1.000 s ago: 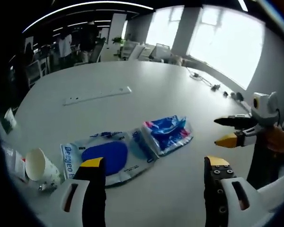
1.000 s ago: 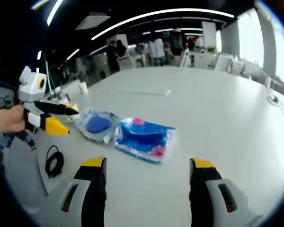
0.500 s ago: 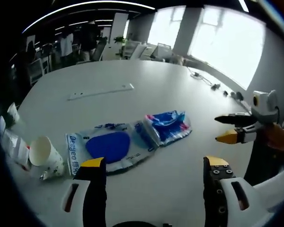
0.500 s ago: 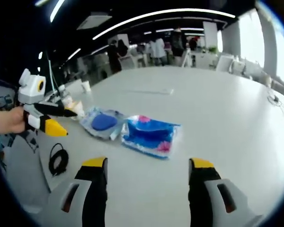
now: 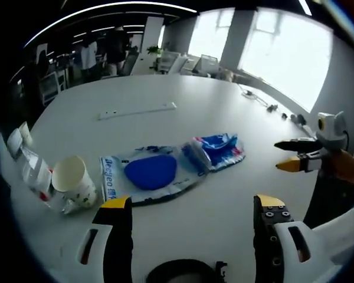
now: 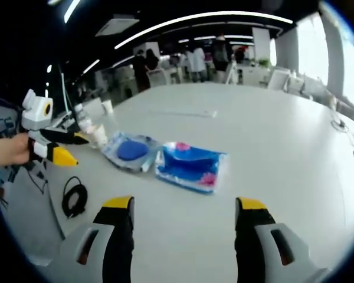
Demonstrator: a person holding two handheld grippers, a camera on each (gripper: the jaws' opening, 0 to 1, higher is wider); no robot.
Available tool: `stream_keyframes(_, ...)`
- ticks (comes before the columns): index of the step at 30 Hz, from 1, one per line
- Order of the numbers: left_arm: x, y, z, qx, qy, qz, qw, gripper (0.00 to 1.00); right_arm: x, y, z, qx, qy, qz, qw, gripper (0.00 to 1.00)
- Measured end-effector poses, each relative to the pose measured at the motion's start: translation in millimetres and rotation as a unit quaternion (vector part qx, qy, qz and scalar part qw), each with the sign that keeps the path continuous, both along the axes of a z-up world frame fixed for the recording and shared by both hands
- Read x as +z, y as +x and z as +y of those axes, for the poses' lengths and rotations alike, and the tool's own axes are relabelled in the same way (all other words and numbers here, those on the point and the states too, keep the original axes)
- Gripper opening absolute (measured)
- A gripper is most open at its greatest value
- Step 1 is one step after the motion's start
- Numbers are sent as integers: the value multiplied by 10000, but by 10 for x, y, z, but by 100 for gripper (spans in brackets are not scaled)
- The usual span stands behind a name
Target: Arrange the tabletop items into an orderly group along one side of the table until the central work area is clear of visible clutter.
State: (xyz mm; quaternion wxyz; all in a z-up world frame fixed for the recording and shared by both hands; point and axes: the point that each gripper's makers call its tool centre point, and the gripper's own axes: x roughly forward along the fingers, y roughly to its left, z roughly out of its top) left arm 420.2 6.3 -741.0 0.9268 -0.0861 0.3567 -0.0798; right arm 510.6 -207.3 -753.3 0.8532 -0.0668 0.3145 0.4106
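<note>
Both grippers (image 5: pixel 189 203) (image 6: pixel 184 203) drawn back from packets (image 5: pixel 150 174) (image 6: pixel 190 167) | fingers wide, nothing held | cup (image 5: pixel 74 180) untouched | worktop (image 5: pixel 165 88) centre still cluttered

Two flat blue packets (image 5: pixel 150 175) (image 5: pixel 218 151) touching, ahead of the left tongs (image 5: pixel 189 206); paper cup (image 5: pixel 75 180) tipped, bottle (image 5: pixel 35 177) beside, far left.

White table (image 5: pixel 183 112); blue-and-clear packet (image 5: pixel 148 175); blue-pink pouch (image 6: pixel 192 167); white paper cup (image 5: pixel 75 180).

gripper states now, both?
Left gripper: open, holding nothing.
Right gripper: open, holding nothing.
</note>
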Motion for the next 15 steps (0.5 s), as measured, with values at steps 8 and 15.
stream_keyframes(8, 5, -131, 99, 56, 0, -10, 10000, 81, 39, -54, -42, -77, -8, -14, 10000, 67)
stream_keyframes(15, 6, -272, 211, 157, -23, -13, 9999, 81, 38, -123, -10, -92, -34, -29, 9999, 67)
